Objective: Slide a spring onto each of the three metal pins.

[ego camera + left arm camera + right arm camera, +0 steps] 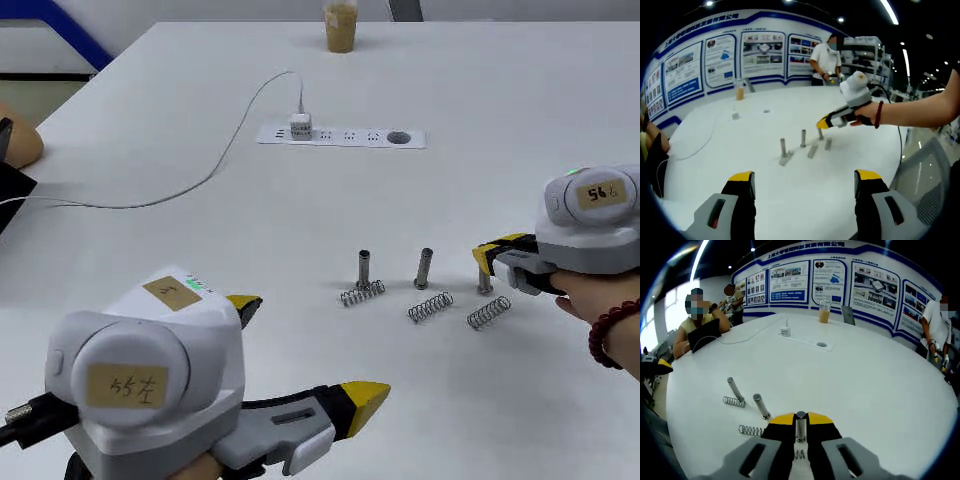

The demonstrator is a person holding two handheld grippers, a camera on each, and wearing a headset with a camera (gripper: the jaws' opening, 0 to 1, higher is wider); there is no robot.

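Three metal pins stand upright in a row on the white table: the left pin (364,268), the middle pin (424,267) and the right pin (484,279). A loose spring lies in front of each: left spring (361,293), middle spring (430,306), right spring (488,312). My right gripper (487,257) has its jaws closed narrowly around the right pin (800,424), with a spring (800,454) lying just beneath. My left gripper (305,350) hangs open and empty at the near left, well back from the pins (792,145).
A white power strip (340,135) with a plugged charger and a cable trailing left lies behind the pins. A cup of tan drink (340,25) stands at the table's far edge. Seated people (700,327) are at one side, and another person (826,60) stands beyond the table.
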